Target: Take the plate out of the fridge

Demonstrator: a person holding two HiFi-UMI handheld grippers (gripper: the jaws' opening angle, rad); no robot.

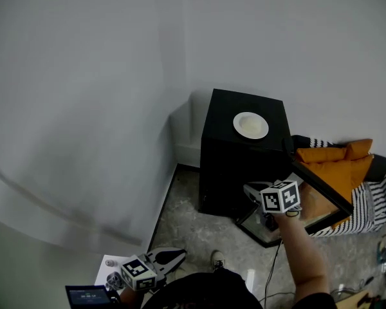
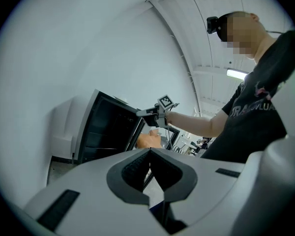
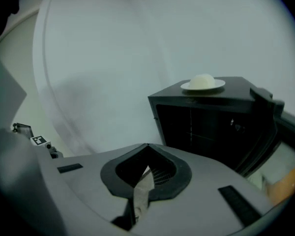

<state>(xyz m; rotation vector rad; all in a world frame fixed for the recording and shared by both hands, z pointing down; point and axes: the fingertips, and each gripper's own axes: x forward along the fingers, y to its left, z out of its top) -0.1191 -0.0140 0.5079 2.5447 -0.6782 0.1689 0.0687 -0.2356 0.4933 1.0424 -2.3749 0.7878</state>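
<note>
Right gripper view: white mound [image 3: 202,80] on plate [image 3: 218,86] atop fridge [image 3: 226,98].

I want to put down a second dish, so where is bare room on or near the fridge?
The fridge top is bare left of the plate. The floor between its front and the wall is free. Crowded at right: open door, orange cushions.
</note>
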